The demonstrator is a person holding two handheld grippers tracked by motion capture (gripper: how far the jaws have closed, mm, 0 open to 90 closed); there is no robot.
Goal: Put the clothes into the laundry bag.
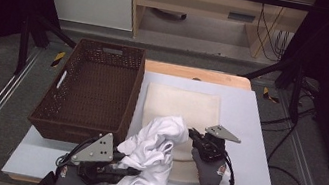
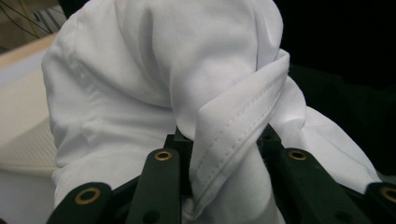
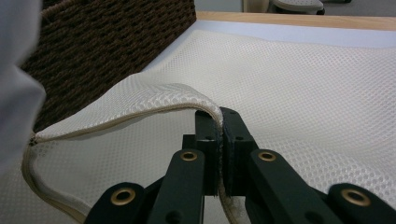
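Just right of the wicker basket [image 1: 89, 87], the left claw [image 2: 224, 144] is gripping a bunched white shirt [image 1: 154, 154] while the right claw [image 3: 220, 140] is pinching shut on the cream mesh bag [image 3: 299, 93]'s edge.

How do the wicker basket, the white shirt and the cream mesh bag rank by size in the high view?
1. wicker basket
2. cream mesh bag, though partly hidden under the shirt
3. white shirt, bunched up, so close to the bag
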